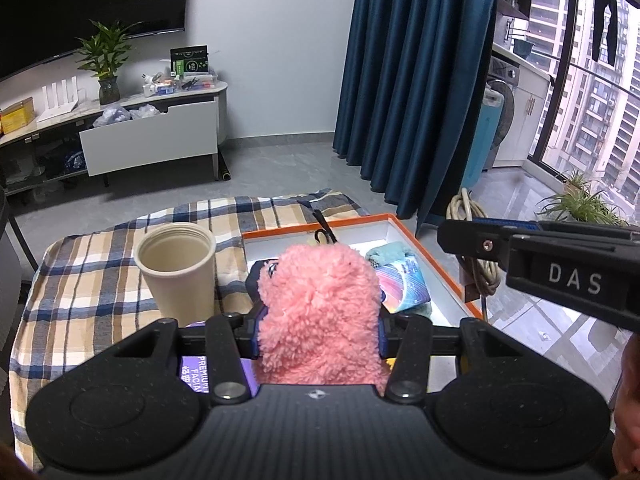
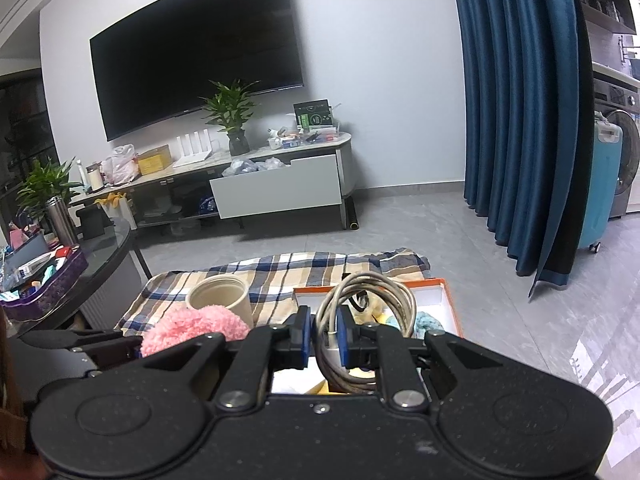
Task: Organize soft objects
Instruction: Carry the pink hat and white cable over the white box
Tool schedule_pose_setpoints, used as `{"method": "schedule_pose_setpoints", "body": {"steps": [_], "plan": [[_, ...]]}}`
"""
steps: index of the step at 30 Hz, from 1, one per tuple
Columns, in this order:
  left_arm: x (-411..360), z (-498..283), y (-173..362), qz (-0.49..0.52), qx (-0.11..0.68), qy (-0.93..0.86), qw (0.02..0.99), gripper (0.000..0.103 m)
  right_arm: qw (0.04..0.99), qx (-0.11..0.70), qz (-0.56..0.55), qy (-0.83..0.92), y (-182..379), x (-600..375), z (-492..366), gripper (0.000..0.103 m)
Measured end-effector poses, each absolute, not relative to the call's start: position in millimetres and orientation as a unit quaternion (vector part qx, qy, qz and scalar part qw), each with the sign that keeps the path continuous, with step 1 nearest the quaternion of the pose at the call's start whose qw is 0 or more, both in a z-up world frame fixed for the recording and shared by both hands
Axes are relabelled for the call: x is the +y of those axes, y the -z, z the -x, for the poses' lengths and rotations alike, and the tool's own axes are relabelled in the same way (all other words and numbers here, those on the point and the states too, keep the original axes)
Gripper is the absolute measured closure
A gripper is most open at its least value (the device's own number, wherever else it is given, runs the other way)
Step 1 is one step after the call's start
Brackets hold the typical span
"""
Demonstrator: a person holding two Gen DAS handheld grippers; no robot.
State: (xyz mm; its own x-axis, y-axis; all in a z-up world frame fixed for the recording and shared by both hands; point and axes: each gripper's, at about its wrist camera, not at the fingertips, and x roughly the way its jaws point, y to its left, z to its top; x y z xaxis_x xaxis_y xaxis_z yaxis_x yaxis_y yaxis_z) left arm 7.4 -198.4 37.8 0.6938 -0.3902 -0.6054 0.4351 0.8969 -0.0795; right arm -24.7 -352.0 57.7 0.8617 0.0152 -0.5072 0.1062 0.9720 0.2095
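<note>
Left gripper (image 1: 320,336), lower centre, pinches a pink fluffy toy (image 1: 320,312) over the orange-rimmed box (image 1: 444,264). Right gripper (image 2: 324,338) clamps a coiled grey cable (image 2: 366,304) above the box, centre frame.

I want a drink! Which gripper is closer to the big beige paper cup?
Left. The left gripper, clutching fluffy pink plush, sits right beside the beige paper cup; the right gripper is farther off, over the orange-rimmed box.

"DAS" in white letters on black body of right gripper (image 1: 452,236). "PREMIUM", "FACIA…" in white, cut off, on purple pack (image 1: 192,372) beneath left gripper (image 1: 320,336).
</note>
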Motion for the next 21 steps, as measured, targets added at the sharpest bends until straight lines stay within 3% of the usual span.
{"method": "schedule_pose_setpoints", "body": {"steps": [21], "plan": [[-213, -15, -30, -0.04, 0.332, 0.239, 0.912, 0.054, 0.953, 0.278, -0.119, 0.029, -46, -356, 7, 0.086]]}}
